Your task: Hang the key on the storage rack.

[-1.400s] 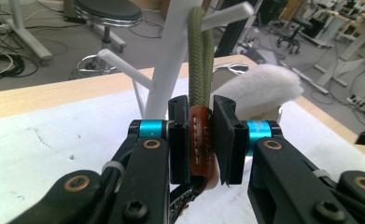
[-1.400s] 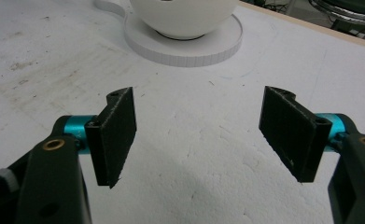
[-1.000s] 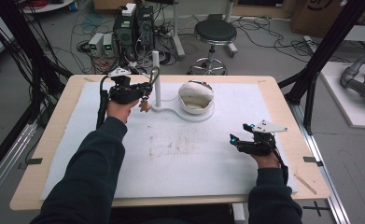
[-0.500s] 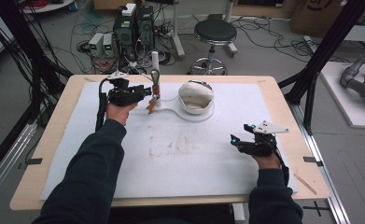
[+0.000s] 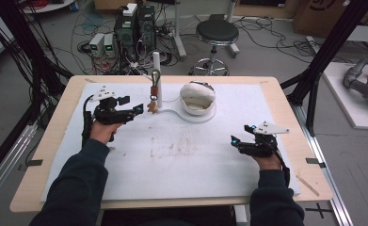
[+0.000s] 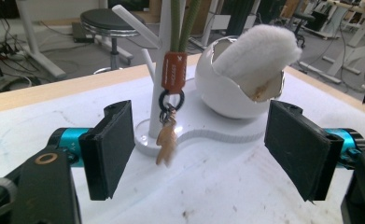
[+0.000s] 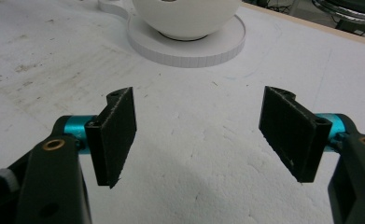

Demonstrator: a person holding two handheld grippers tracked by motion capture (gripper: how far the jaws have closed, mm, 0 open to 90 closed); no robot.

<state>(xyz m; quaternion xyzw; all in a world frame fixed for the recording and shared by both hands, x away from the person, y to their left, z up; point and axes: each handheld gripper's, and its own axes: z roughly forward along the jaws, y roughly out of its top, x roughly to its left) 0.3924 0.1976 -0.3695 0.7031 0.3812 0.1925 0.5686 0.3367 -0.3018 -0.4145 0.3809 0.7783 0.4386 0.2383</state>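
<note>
A keychain (image 5: 153,94) with green cord, brown leather tag, black ring and tan charm (image 6: 165,144) hangs from a branch of a white tree-shaped stand (image 5: 157,70). The stand's base joins a round base under a white egg-shaped bowl (image 5: 198,96) with fluffy lining (image 6: 255,56). My left gripper (image 5: 137,110) is open a little to the left of the hanging keychain and holds nothing; in the left gripper view the charm dangles just beyond its jaws (image 6: 199,149). Open and not holding anything, my right gripper (image 5: 236,140) rests low over the white sheet at the right, facing the bowl's base (image 7: 189,42).
A white foam sheet (image 5: 186,160) covers the wooden table (image 5: 308,179). Behind the table stand a black stool (image 5: 216,35), electronics boxes (image 5: 134,23) and cables on the floor. Black frame poles rise at both sides.
My left gripper has drawn back from the stand towards the person and down. The keychain now hangs free on the stand. The right gripper has stayed put.
</note>
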